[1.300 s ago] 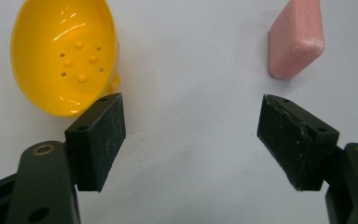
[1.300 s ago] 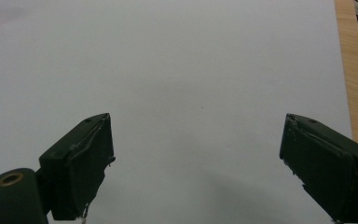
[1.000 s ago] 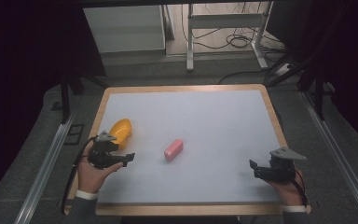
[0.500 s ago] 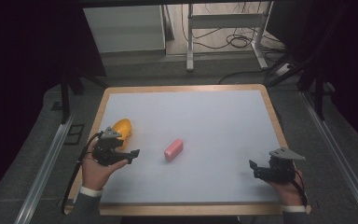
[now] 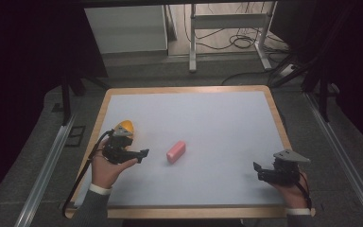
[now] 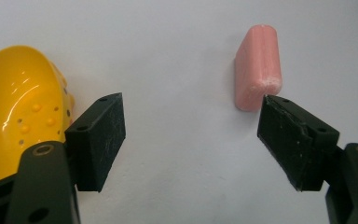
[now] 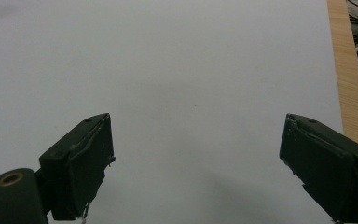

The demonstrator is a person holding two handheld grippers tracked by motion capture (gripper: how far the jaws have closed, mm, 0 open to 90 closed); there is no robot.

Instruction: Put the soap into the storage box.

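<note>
Item: pink block (image 5: 176, 151), a short rounded bar, matte, pale rose, ends softly bevelled; probably soap or an eraser, though I cannot tell which from these views. Location: lying flat on the white table top (image 5: 208, 118), left of centre, toward my side. Long axis: on a diagonal, its far end tipped toward the right in the high view.

Bearing from my left gripper (image 5: 144, 152): just ahead and a little to the right of its tips. In the left gripper view the block (image 6: 256, 65) stands off-centre, its near end beside my right-hand jaw rather than between the two. Jaws spread wide, holding nothing.

My right gripper (image 5: 257, 169): well apart from the block, near the table's right front corner; jaws also wide, empty. The left is plainly nearer.

Adjacent: yellow perforated scoop (image 6: 18, 107), just beside my left gripper.
</note>
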